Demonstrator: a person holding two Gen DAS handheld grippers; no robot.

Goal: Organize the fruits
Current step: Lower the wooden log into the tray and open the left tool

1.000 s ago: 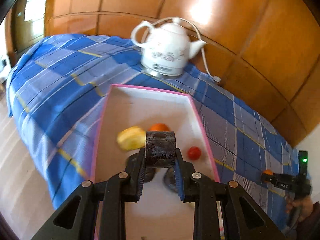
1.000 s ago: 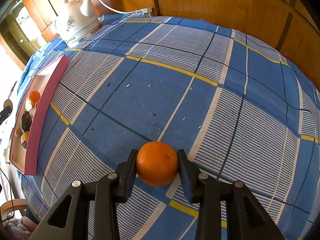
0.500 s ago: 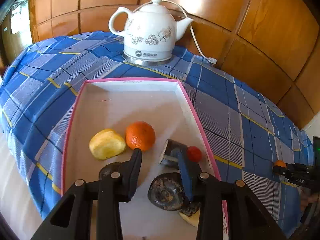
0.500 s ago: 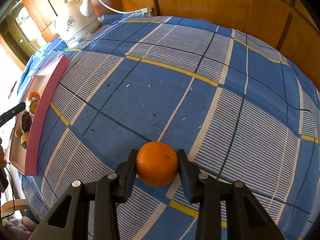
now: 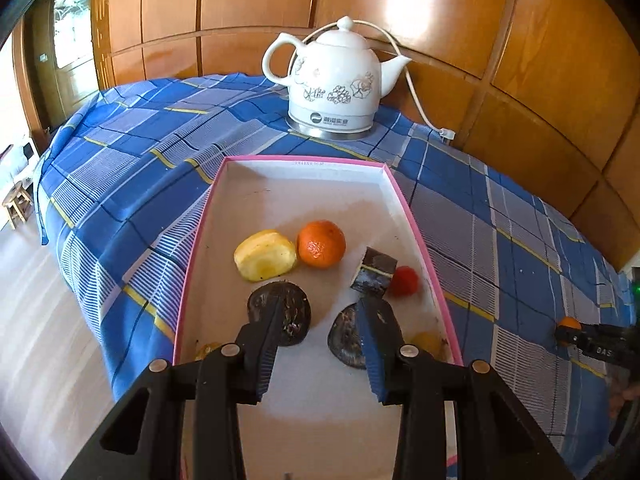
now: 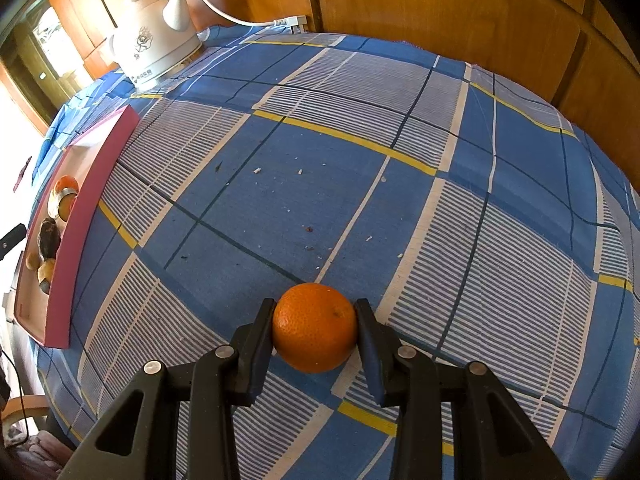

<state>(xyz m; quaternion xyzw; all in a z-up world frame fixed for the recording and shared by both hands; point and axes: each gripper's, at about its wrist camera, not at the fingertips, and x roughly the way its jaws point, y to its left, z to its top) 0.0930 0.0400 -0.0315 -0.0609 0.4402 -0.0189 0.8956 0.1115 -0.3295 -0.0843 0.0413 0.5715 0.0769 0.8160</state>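
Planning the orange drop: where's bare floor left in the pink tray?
Free: far half of the pink tray, between its far wall and the tray orange. Crowded: near half, around the yellow fruit, dark pieces, red fruit.

The far half of the box (image 5: 304, 200) lies bare and open to me; the near half is crowded with fruit. The kettle (image 5: 334, 88) and its cord (image 6: 240, 20) block the back, while the checked tabletop (image 6: 360, 184) ahead lies clear.

left gripper (image 5: 320, 322) jaws apart, empty, above pink-rimmed tray (image 5: 416, 224) holding orange (image 5: 321, 243).
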